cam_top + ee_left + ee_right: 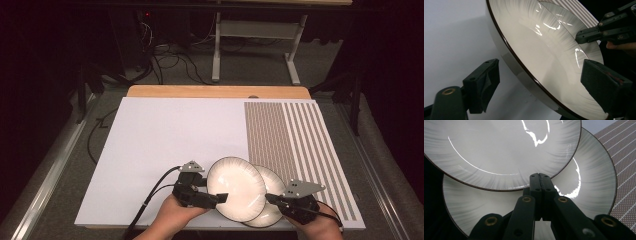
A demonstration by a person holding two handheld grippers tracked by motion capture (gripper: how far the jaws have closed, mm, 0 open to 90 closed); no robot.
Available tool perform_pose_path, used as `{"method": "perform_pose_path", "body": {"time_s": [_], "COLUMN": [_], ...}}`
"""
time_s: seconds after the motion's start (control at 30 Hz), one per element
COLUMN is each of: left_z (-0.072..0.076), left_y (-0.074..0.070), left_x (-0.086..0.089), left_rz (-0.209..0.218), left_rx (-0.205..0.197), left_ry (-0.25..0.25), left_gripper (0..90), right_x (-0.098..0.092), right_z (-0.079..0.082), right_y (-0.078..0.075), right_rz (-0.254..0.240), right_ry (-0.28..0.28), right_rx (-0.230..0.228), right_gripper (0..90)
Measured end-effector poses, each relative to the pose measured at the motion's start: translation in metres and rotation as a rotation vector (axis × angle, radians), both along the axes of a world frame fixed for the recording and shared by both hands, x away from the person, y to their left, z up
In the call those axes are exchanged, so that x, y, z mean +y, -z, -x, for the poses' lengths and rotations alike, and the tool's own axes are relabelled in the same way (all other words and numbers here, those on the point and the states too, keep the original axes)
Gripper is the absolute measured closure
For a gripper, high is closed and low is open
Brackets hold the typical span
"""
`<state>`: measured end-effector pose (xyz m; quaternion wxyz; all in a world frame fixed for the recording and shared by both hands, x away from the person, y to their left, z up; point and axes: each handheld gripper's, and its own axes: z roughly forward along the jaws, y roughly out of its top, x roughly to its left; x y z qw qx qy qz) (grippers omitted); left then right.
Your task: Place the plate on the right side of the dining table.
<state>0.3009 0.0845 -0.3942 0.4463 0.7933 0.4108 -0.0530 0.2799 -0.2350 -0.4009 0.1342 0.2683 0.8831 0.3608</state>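
Two white plates with dark rims overlap near the front edge. The upper plate [235,187] [536,50] [499,152] is tilted over the lower plate [272,180] [574,22] [594,182]. My left gripper [220,198] [544,85] is open, its jaws straddling the upper plate's near rim, with the left pad [484,82] clear of it. My right gripper [269,198] [539,177] is shut with nothing between its jaws. Its tip rests over the lower plate, right at the upper plate's rim; the left gripper view also shows the right gripper [586,35].
The plates lie on a white board [170,135] whose right part carries brown stripes [295,135]. A wooden table edge [215,91] runs behind it. Cables [175,65] and a table frame [255,45] stand on the floor beyond. Hands hold both grippers at the front edge.
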Motion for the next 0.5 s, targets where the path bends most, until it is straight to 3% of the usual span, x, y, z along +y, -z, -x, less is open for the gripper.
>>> {"method": "perform_pose_path", "body": {"time_s": [0.27, 0.4, 0.5], "left_z": [-0.0027, -0.0036, -0.0042], "left_y": [0.0023, 0.0014, 0.0016], "left_x": [-0.0059, -0.0063, -0.0053], "left_rz": [-0.015, -0.040, -0.035], "left_rx": [0.097, 0.104, 0.116], "left_ry": [0.036, 0.027, 0.011], "left_gripper": [37.1, 46.8, 51.5], "right_x": [0.0002, 0.0005, 0.0009], "right_z": [0.0002, 0.0005, 0.0009], "right_y": [0.0002, -0.0001, -0.0001], "right_rz": [0.000, 0.003, 0.003], "right_ry": [0.001, 0.000, 0.004], "right_rx": [-0.004, -0.004, -0.005], "right_gripper": [90.0, 90.0, 90.0]}}
